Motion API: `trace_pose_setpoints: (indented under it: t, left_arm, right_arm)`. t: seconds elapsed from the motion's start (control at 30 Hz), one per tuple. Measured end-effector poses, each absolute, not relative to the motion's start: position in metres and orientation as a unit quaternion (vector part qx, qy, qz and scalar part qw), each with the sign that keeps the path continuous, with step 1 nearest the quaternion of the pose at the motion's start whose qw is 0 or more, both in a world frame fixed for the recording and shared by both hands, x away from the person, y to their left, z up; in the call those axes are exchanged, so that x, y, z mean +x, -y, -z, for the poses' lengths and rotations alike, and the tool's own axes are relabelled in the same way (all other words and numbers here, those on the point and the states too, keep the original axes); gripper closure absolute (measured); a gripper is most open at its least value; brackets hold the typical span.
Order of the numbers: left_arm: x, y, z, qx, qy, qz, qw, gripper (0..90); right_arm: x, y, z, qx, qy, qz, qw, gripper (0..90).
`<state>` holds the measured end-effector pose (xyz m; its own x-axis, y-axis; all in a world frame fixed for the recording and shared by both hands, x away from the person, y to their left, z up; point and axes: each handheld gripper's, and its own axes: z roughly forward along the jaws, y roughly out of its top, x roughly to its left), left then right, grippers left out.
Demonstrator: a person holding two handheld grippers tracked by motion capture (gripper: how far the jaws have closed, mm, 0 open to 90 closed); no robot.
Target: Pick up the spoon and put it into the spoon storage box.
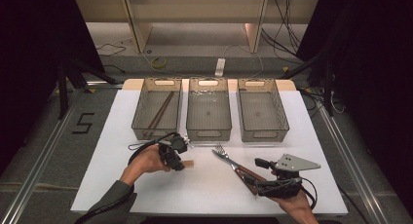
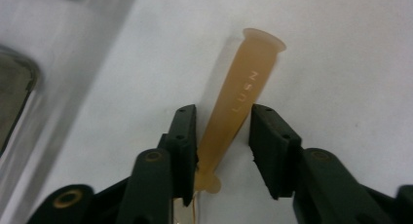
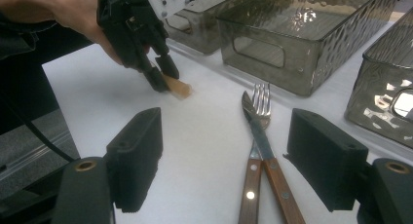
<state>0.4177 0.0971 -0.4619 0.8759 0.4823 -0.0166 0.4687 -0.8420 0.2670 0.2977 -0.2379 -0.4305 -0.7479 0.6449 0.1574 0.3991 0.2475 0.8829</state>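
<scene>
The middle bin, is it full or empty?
Empty. The middle bin shows only its bare bottom in the high view, while the left bin holds brown chopsticks.

Three grey bins [image 1: 208,134] stand in a row on the white tabletop [image 1: 122,151], beyond the tool. The left one holds brown chopsticks [image 1: 160,110]. The middle and right ones look bare. A fork [image 1: 223,153] and knife [image 1: 229,160] with wooden handles lie side by side, touching, to the tool's right.

Bright white tabletop, dark surroundings, soft close-up blur.
</scene>
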Motion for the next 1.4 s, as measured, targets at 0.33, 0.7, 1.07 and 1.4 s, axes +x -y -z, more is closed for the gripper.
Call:
trace_pose_setpoints:
  t: [0.33,0.7,1.07,1.4]
  left_arm:
    - [0.416,-0.099,0.462,0.964,-0.23,-0.025,0.134,75.4]
    - [0.416,-0.101,0.461,0.964,-0.225,-0.026,0.136,76.9]
    - [0.417,-0.107,0.444,0.951,-0.249,-0.038,0.18,77.1]
    - [0.423,-0.125,0.425,0.934,-0.279,-0.046,0.219,77.0]
  right_arm:
    - [0.298,0.238,0.431,0.334,-0.781,-0.514,0.119,29.7]
    - [0.298,0.238,0.43,0.335,-0.78,-0.515,0.121,29.7]
    - [0.298,0.238,0.43,0.335,-0.78,-0.514,0.122,29.7]
    - [0.298,0.238,0.43,0.335,-0.781,-0.514,0.122,29.7]
